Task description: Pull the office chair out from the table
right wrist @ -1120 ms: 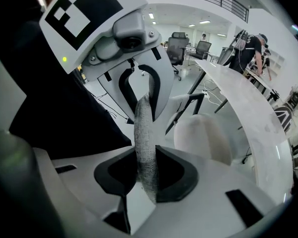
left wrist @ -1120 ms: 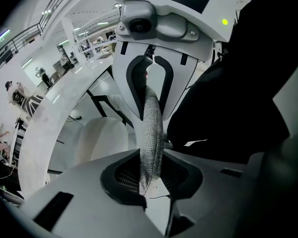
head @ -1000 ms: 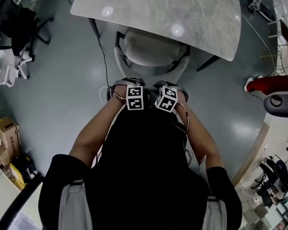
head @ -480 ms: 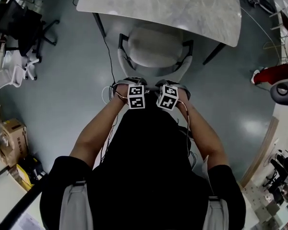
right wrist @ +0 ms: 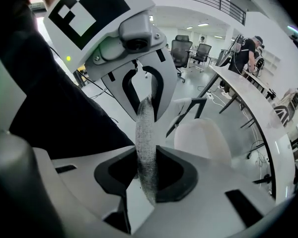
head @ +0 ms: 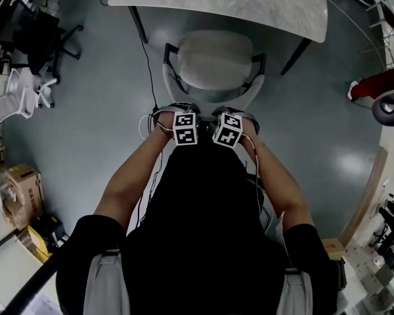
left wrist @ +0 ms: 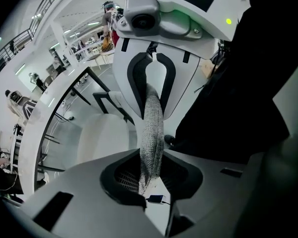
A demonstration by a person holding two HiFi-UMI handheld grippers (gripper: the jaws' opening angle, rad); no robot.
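The office chair, with a pale seat (head: 213,61) and black armrests, stands in front of the marble-topped table (head: 236,2), its seat out from under the table edge. Its grey mesh backrest edge (left wrist: 151,128) runs between both pairs of jaws. My left gripper (head: 179,109) is shut on the backrest's top edge. My right gripper (head: 234,112) is shut on the same edge (right wrist: 145,143), close beside it. In the left gripper view, the right gripper (left wrist: 154,48) sits further along the mesh. The person's dark body hides the lower backrest in the head view.
Black office chairs (head: 26,31) and a white one stand at the left, and cardboard boxes (head: 20,189) lie lower left. A black cable (head: 144,64) runs over the grey floor beside the chair. A red-and-grey object (head: 381,90) is at the right.
The chair has rolled away from the table toward the person, and its seat has come out from under the tabletop. Both grippers keep their hold on the backrest and moved back with it.
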